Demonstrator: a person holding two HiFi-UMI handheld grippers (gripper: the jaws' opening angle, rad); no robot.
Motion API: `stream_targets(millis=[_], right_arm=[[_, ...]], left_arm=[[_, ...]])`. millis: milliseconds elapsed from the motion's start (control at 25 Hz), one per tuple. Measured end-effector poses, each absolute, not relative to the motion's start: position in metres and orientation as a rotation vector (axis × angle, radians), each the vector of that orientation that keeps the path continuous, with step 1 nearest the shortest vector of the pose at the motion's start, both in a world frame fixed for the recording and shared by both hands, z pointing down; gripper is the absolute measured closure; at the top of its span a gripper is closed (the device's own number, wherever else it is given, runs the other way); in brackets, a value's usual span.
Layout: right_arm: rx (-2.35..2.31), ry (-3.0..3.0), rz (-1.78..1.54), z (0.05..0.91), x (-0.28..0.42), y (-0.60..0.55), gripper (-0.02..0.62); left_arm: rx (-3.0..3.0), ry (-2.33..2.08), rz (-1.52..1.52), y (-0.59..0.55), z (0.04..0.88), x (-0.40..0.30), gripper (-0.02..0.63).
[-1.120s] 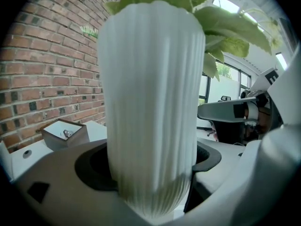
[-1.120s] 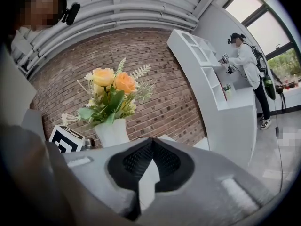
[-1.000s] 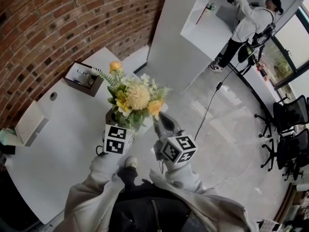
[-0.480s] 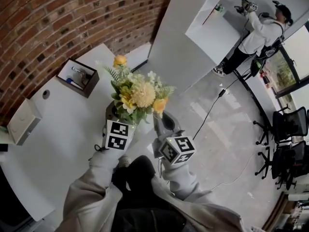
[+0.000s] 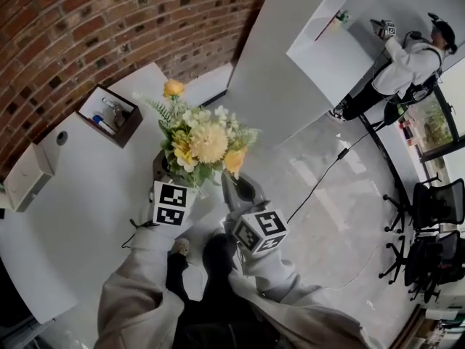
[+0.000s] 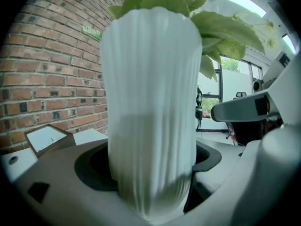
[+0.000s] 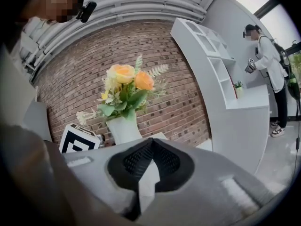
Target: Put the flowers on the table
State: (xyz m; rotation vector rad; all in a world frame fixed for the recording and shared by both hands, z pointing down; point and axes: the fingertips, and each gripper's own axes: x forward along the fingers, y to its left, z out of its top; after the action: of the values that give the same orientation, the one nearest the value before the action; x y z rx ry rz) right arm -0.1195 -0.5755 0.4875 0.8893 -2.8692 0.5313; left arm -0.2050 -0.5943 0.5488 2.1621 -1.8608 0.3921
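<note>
The flowers are yellow, orange and white, with green leaves. They stand in a white vase with ribs down its sides. The left gripper holds this vase low down. Its 2 jaws press on the vase from both sides, and the vase stands straight up between them. In the head view the flowers are above the near edge of the white table. The bottom of the vase is hidden, so I cannot tell if it touches the table.

The right gripper is just to the right of the vase, a little apart from it. Its 2 jaws are closed tip to tip, and there is nothing between them. From its own view the vase and flowers show ahead of it, with the left gripper's marker cube just beside them.

On the table, well away from the flowers, is a brown wooden box with a few small things inside. A small white box sits at the table's left end. Behind the table is a red brick wall.

To the right the floor is grey and shiny. A thin black cable runs across it. Far off, another person in a white top stands at a big white shelf. Black office chairs stand at the right edge.
</note>
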Motion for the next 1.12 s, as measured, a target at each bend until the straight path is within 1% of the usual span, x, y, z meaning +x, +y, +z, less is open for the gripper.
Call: stream_targets(millis=[280,680,1120], right_arm=[[0.852,-2.886,0.63,0.508,-0.121,-0.578,0.596],[0.837,-2.875,0.638,0.522,-0.129,-0.576,0.596],[0.854,-2.855,0.626,0.53,-0.128,-0.574,0.595]], left_arm=[[2.214,-1.957,0.385,-0.602,0.55,-0.209,0.166],[2.302,-1.988,0.335,-0.603,0.548,-0.21,0.164],[2.39,-1.964,0.44,-0.6,0.552,-0.205,0.164]])
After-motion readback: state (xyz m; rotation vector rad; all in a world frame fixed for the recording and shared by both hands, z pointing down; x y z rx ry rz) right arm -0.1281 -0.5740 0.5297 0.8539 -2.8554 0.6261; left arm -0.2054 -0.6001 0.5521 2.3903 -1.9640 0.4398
